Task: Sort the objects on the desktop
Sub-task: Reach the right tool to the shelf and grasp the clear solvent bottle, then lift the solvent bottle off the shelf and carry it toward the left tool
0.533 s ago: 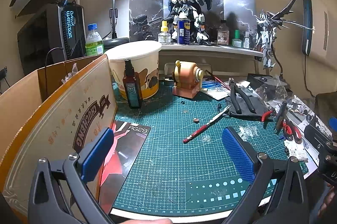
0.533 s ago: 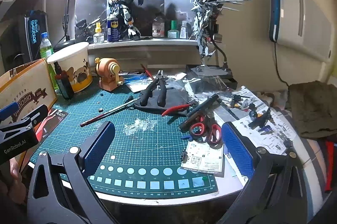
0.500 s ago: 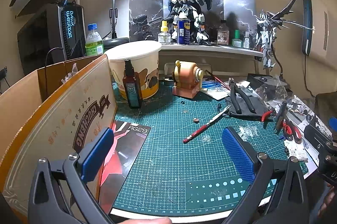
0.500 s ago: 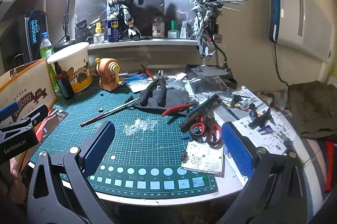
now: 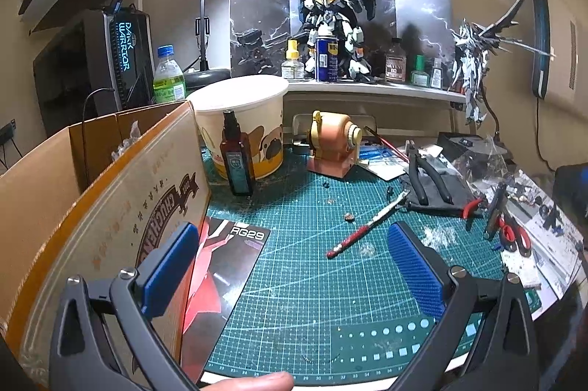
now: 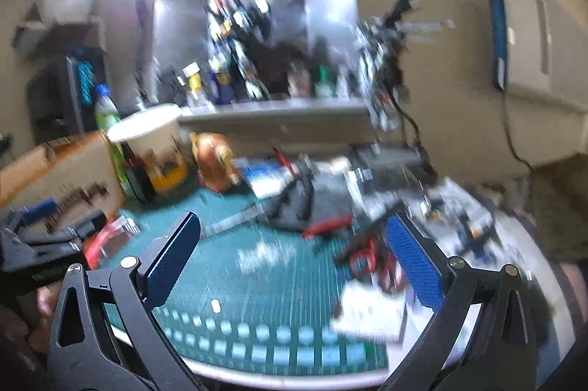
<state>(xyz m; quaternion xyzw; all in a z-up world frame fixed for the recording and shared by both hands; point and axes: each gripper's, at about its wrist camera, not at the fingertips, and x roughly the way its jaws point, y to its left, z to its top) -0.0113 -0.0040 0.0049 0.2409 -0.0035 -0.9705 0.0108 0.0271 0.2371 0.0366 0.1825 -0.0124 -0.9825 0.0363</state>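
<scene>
My left gripper [image 5: 292, 268] hovers open over the near edge of the green cutting mat [image 5: 316, 288], nothing between its blue pads. A red-handled hobby knife [image 5: 367, 223] lies on the mat ahead of it. Black pliers [image 5: 428, 176] rest on a grey pouch, with red scissors [image 5: 512, 233] further right. A dark spray bottle [image 5: 237, 157] stands beside a white bucket [image 5: 242, 126]. The right wrist view is blurred by motion. My right gripper [image 6: 292, 266] is open and empty above the mat [image 6: 257, 284], and the scissors [image 6: 371, 260] show just left of its right pad.
An open cardboard box [image 5: 99, 192] stands at the left, with a red and black booklet [image 5: 220, 277] beside it. An orange pencil sharpener [image 5: 332, 148] sits at the back of the mat. Model figures and bottles fill the rear shelf [image 5: 367, 86]. Small parts and papers crowd the right side.
The right wrist view has gone blurred and shifted, with the camera swinging and tilting. The left gripper and the desk objects have stayed still.
</scene>
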